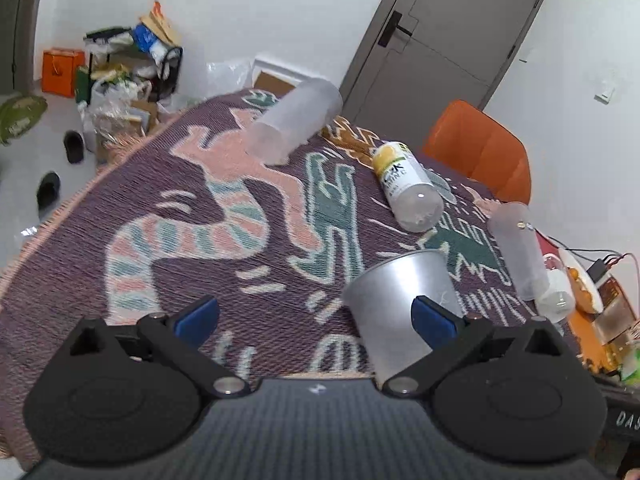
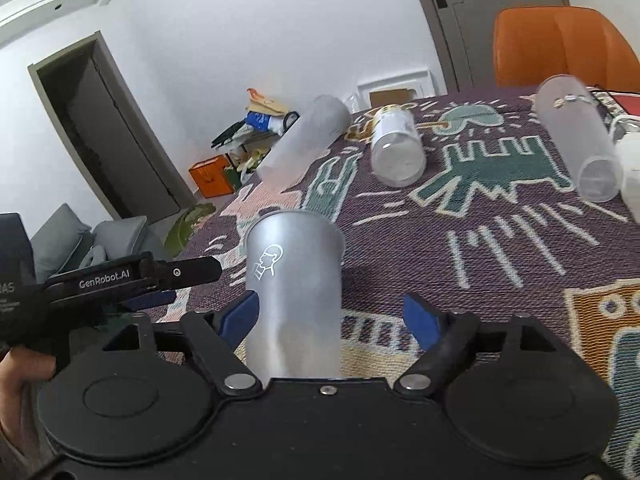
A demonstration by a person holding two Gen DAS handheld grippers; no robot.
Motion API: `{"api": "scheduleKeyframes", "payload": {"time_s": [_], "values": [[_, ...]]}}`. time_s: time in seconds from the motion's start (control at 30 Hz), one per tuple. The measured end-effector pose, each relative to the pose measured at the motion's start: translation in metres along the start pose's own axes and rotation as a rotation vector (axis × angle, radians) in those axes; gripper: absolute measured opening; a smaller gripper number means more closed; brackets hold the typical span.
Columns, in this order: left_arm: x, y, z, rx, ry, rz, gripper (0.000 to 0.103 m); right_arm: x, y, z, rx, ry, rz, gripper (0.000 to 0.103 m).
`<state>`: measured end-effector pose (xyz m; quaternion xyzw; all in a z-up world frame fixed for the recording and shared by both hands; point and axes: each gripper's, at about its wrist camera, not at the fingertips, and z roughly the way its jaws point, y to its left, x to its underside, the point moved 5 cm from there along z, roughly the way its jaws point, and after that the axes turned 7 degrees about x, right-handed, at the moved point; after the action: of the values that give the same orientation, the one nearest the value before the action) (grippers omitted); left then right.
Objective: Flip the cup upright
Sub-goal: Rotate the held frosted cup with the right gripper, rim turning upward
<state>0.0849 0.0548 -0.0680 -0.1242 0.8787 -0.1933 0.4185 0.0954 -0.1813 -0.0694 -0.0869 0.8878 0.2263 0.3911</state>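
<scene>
A silver metal cup (image 2: 294, 296) with a white head logo stands on the patterned tablecloth (image 2: 460, 240), wider end up. It stands between the open blue-padded fingers of my right gripper (image 2: 332, 316), close to the left pad. In the left wrist view the same cup (image 1: 400, 304) sits by the right fingertip of my open, empty left gripper (image 1: 316, 316). The left gripper also shows at the left edge of the right wrist view (image 2: 132, 280).
Two frosted plastic cups (image 1: 296, 120) (image 1: 520, 248) and a clear bottle with a yellow label (image 1: 404, 184) lie on their sides on the cloth. An orange chair (image 1: 480, 144) stands behind the table. Clutter and bags (image 1: 120, 76) sit on the floor at left.
</scene>
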Motion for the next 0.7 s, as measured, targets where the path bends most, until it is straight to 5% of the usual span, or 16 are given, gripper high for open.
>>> {"api": "scheduleKeyframes", "payload": {"time_s": [0.3, 0.7], "values": [[-0.007, -0.021, 0.032, 0.059, 0.06, -0.042, 0.101, 0.002, -0.037, -0.005, 0.019, -0.021, 0.071, 0.097], [-0.002, -0.035, 0.077, 0.081, 0.168, -0.085, 0.101, 0.013, -0.068, -0.003, 0.044, -0.015, 0.116, 0.098]]}}
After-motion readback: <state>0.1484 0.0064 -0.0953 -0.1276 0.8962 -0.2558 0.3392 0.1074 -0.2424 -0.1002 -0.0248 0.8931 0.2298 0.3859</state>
